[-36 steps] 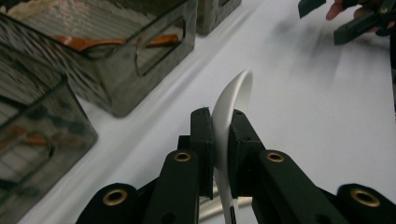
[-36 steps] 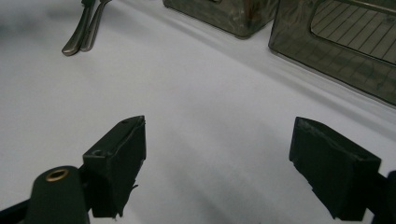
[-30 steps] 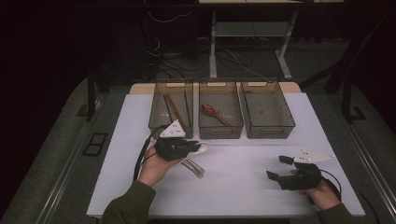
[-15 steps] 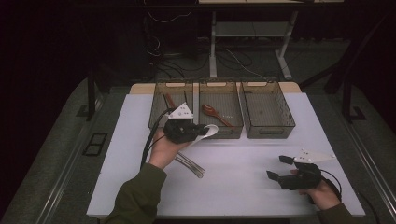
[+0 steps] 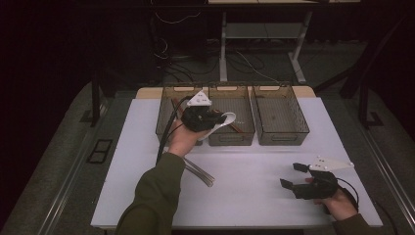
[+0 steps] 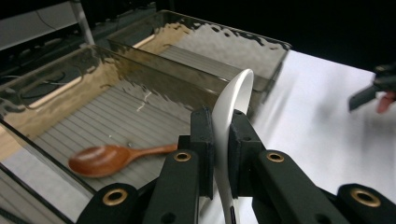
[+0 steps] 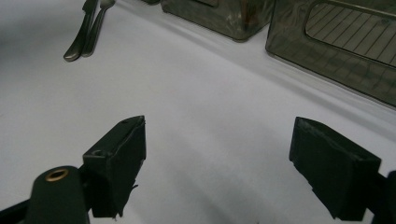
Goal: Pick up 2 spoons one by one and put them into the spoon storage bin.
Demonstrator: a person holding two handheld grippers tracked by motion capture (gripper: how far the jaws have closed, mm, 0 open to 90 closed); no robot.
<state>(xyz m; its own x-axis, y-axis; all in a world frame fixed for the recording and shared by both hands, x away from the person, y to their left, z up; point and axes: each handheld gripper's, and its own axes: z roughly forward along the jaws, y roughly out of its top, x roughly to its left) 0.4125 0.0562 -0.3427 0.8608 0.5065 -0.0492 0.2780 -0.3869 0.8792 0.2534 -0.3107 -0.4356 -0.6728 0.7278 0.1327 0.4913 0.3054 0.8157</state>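
Observation:
My left gripper is shut on a white spoon, held above the front of the middle bin. In the left gripper view the spoon stands on edge between the two jaws, over that bin, where a brown wooden spoon lies on the ribbed floor. My right gripper rests low near the table's front right, jaws wide open with nothing between them.
Three smoky clear bins stand in a row at the back: left bin, middle one, right bin. Metal cutlery lies on the white table in front of the left bin, and its handles lie far off in the right gripper view.
My left gripper has carried the white spoon up and back from the table's middle to over the middle bin. The right gripper has stayed where it was.

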